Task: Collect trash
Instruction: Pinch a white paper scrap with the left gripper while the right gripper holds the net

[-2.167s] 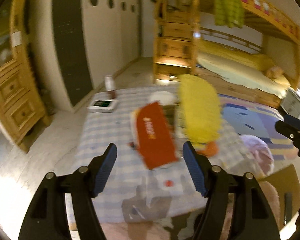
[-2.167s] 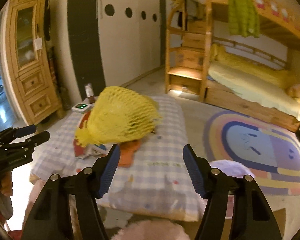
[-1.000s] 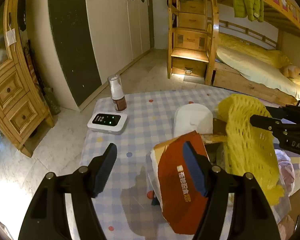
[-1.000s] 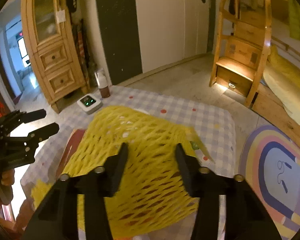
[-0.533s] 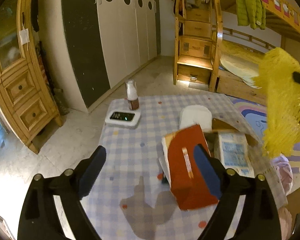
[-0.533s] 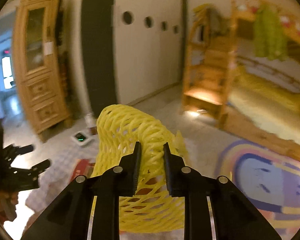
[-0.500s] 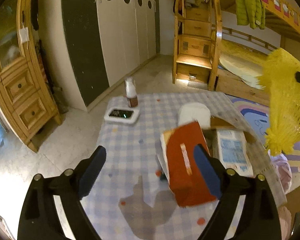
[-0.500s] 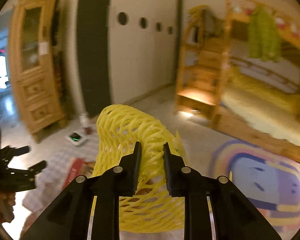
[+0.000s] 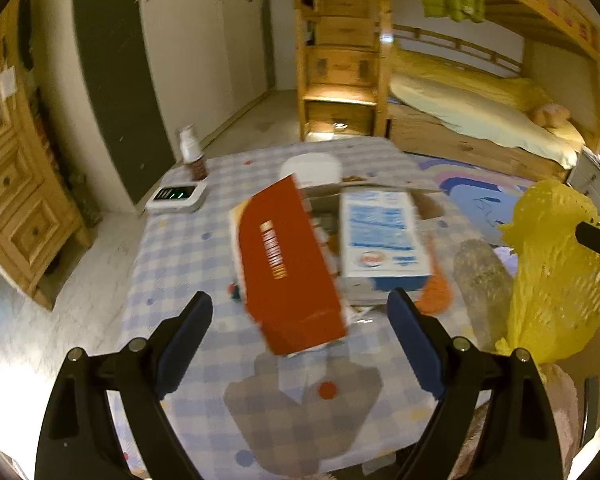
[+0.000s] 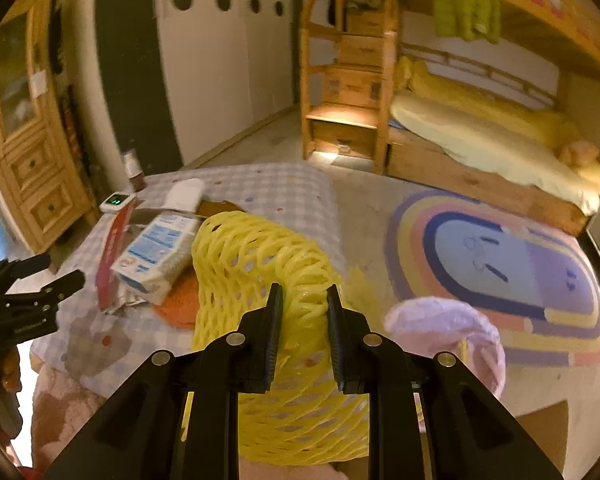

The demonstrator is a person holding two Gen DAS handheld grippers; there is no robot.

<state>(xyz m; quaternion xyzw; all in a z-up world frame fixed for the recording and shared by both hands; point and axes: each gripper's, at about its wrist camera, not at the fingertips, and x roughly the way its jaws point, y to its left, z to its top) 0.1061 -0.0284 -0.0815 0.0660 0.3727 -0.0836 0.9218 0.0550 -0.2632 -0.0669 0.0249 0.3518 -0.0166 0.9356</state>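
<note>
My right gripper (image 10: 302, 304) is shut on a yellow foam net (image 10: 260, 256) and holds it in the air beside the table's right edge; the net also shows in the left wrist view (image 9: 556, 276). My left gripper (image 9: 300, 320) is open and empty above the checkered table (image 9: 180, 264). In front of it lie a red carton (image 9: 288, 264), a white and blue carton (image 9: 380, 236) and an orange scrap (image 9: 434, 294). The cartons also show in the right wrist view: the red one (image 10: 114, 252) and the white and blue one (image 10: 156, 252).
A white device with green lights (image 9: 176, 196) and a brown bottle (image 9: 192, 152) stand at the table's far left. A white pack (image 9: 312, 168) lies behind the cartons. A pink plastic bag (image 10: 448, 328) sits on the floor right of the table. A bunk bed (image 10: 480, 132) and rug (image 10: 500, 256) lie beyond.
My right gripper has carried the yellow net off the pile, up and then down to the right of the table. My left gripper has dropped closer to the red carton.
</note>
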